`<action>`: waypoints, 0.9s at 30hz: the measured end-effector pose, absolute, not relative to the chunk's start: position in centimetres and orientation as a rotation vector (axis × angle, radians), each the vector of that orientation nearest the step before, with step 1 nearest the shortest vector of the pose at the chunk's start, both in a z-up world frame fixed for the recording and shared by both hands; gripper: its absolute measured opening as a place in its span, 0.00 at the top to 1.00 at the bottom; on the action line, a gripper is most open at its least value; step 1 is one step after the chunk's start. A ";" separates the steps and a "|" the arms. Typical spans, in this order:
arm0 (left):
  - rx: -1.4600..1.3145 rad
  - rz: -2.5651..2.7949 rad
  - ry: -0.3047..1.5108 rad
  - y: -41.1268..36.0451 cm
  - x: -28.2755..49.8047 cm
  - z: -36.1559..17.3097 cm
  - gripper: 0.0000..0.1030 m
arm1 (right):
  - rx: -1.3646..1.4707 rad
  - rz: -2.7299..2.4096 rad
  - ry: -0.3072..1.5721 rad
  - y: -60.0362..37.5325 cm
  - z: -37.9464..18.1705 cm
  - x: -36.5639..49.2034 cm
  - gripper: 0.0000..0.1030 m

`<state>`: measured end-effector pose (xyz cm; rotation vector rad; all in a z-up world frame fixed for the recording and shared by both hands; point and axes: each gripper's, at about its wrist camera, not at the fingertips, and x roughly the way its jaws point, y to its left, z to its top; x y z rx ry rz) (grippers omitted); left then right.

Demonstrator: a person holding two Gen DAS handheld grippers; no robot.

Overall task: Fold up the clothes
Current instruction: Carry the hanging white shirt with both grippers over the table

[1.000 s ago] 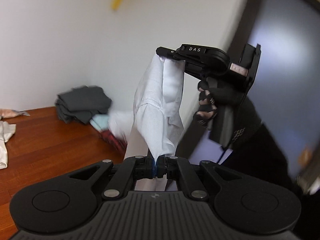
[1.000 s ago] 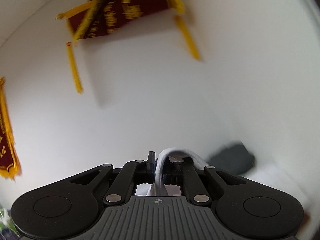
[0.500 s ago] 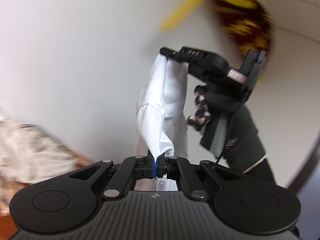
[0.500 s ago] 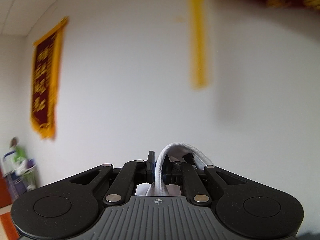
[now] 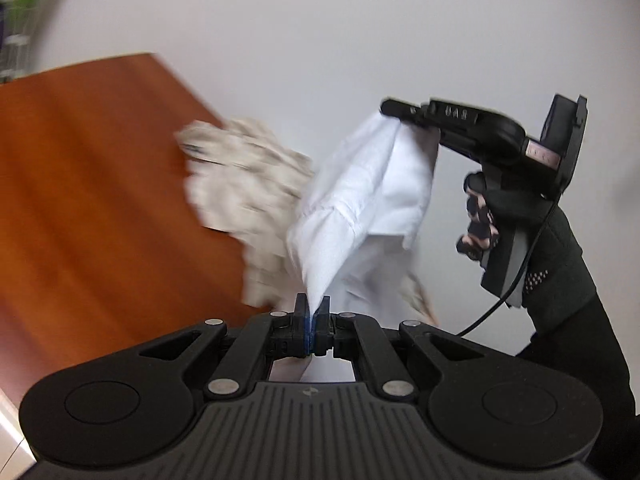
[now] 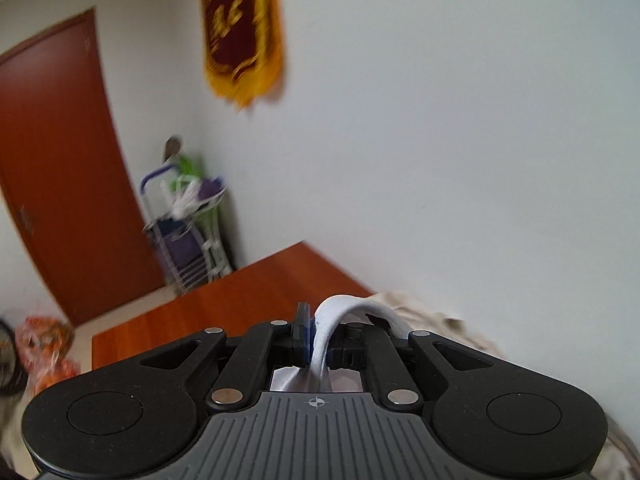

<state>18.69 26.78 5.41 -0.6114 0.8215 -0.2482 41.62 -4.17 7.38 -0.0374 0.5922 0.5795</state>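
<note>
A white garment hangs stretched in the air between two hand-held tongs above a reddish-brown wooden counter. The left tongs, at six o'clock in their own view, are clamped tight on one corner of the cloth, which rises from them toward two o'clock. There the right tongs, carried by a person's gloved hand, pinch the opposite edge. In the right wrist view the right tongs are closed on a thick folded band of the same white garment, which loops over toward three o'clock. Behind the held cloth, at about nine o'clock from it, a crumpled beige garment lies on the counter against a pale wall; motion blur hides its detail. Farther back in the right wrist view, an orange door stands at nine o'clock, a laden wire rack beside it, and a maroon banner with gold fringe hangs at twelve o'clock.
</note>
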 end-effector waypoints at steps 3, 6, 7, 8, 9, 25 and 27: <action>-0.656 -0.160 0.797 29.9 18.1 5.3 0.97 | -0.078 0.655 0.615 1.5 6.3 43.5 0.92; -0.680 -0.069 0.760 31.3 17.6 5.6 0.97 | -0.110 0.729 0.611 6.5 6.5 44.3 0.92; -0.686 -0.040 0.748 31.2 17.6 5.7 0.97 | -0.120 0.751 0.604 8.1 6.9 44.4 0.92; -0.686 -0.010 0.737 31.3 17.5 5.9 0.97 | -0.125 0.775 0.599 9.5 7.2 44.6 0.92; -0.686 0.013 0.725 31.2 17.4 6.1 0.97 | -0.125 0.797 0.599 10.8 7.7 44.9 0.92; -0.626 0.218 0.797 53.2 22.9 -0.3 0.97 | -0.207 0.975 0.726 39.5 1.8 51.5 0.91; -0.604 0.229 0.840 56.2 24.0 -1.7 0.97 | -0.235 0.981 0.759 43.1 0.2 52.0 0.91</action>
